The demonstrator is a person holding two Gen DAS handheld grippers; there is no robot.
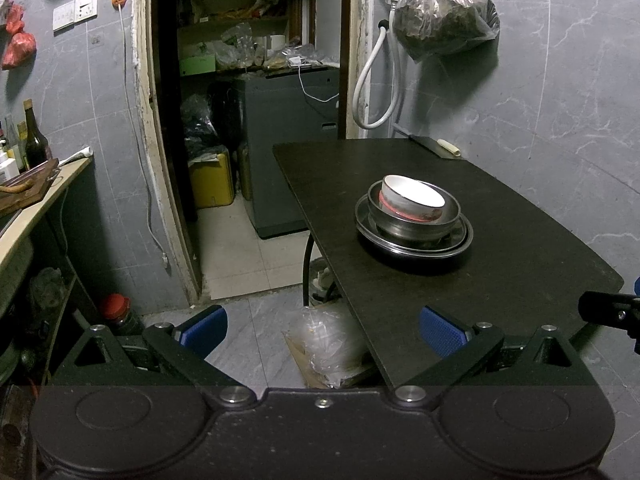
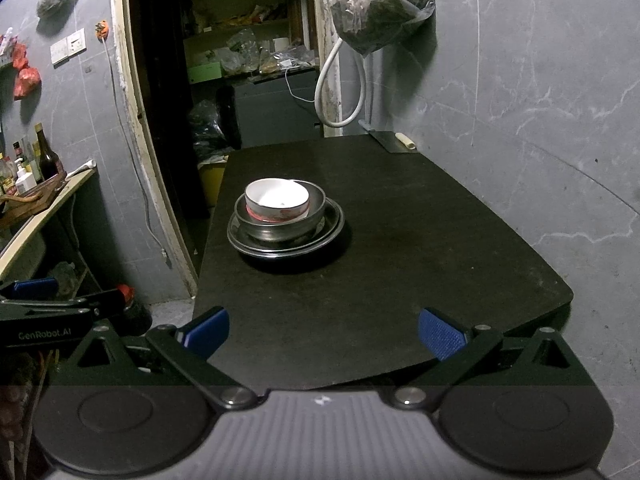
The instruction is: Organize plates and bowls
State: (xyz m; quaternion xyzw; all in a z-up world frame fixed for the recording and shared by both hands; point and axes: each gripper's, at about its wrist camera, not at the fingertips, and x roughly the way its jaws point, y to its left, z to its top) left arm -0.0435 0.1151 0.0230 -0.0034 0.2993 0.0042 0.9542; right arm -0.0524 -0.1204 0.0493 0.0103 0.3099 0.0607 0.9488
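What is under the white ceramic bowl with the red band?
The white ceramic bowl sits tilted inside a steel bowl, which stands on stacked steel plates. The steel bowl's bottom is covered, so anything inside it is unseen.

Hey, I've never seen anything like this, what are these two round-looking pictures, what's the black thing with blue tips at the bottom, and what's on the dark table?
Each picture comes from a wide-angle camera fixed on a handheld gripper, one per hand, looking forward along its two fingers. The blue tips are the finger pads. The left gripper and right gripper are both open and hold nothing. On the dark table sits one stack: a white bowl inside a metal bowl, on metal plates. A cleaver lies at the far edge.
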